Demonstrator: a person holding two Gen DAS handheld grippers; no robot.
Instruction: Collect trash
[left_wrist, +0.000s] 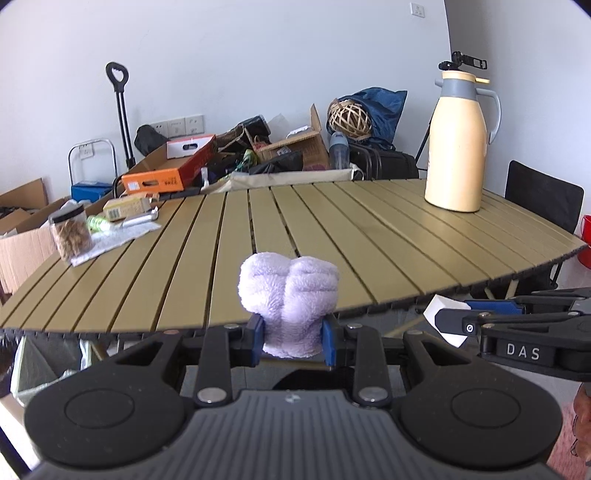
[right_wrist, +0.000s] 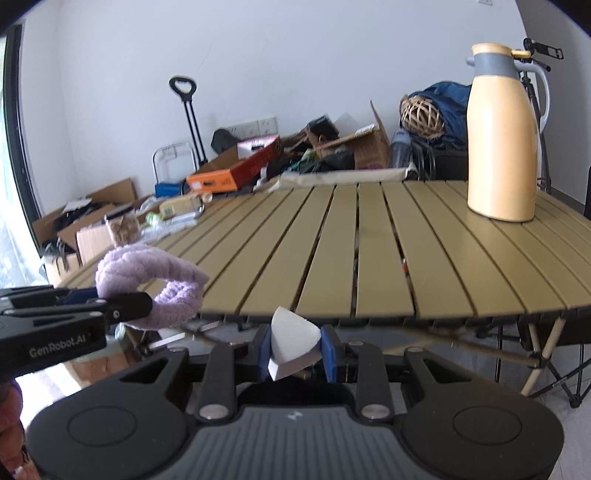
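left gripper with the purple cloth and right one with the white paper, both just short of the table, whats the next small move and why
Probably carry both forward over the table. The left gripper is shut on the purple cloth, the right gripper on the white paper, and both hang before the near edge. No bin shows, so where the paper goes is unclear.

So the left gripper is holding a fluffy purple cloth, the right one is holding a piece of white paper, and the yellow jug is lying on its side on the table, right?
Not quite. The yellow jug stands upright on the table, as the left wrist view shows. The rest holds: the left gripper clamps the purple cloth, and the right gripper clamps the white paper.
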